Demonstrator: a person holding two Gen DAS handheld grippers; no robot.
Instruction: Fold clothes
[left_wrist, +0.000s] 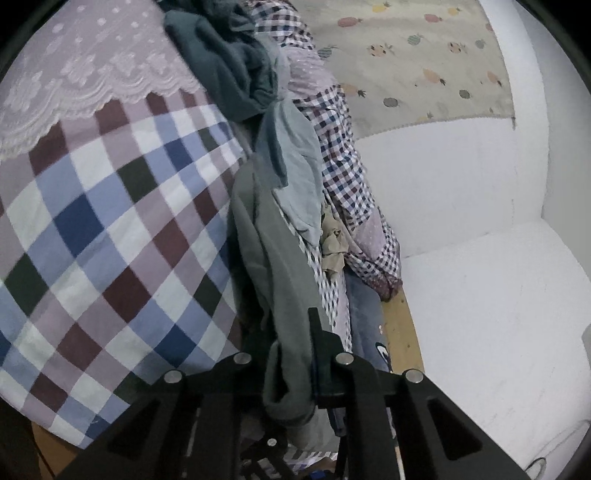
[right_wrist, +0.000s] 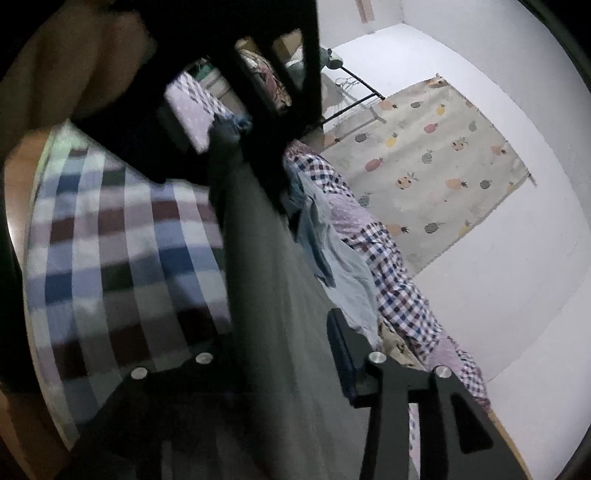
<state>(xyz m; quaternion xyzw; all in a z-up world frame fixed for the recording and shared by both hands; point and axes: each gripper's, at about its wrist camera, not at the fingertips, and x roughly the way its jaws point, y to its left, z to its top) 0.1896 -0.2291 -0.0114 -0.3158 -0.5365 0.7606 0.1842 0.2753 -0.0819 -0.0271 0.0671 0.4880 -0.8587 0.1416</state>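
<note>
A grey-green garment (left_wrist: 273, 258) runs up from my left gripper (left_wrist: 295, 350), which is shut on it low in the left wrist view; only the right finger (left_wrist: 316, 332) shows beside the cloth. In the right wrist view the same grey garment (right_wrist: 266, 258) stretches as a blurred band from my right gripper (right_wrist: 288, 354) up to the black left gripper (right_wrist: 258, 110). The right gripper's jaws stand wide apart. The cloth lies between them and hides the left finger, while the right finger (right_wrist: 347, 354) stands bare at its edge.
A pile lies along the bed's right edge: dark teal garment (left_wrist: 229, 66), light blue garment (left_wrist: 295, 166), checked shirt (left_wrist: 343, 177). The checked quilt (left_wrist: 110, 221) covers the bed to the left. A white wall (left_wrist: 461, 184) and pineapple-print cloth (left_wrist: 424, 62) are right.
</note>
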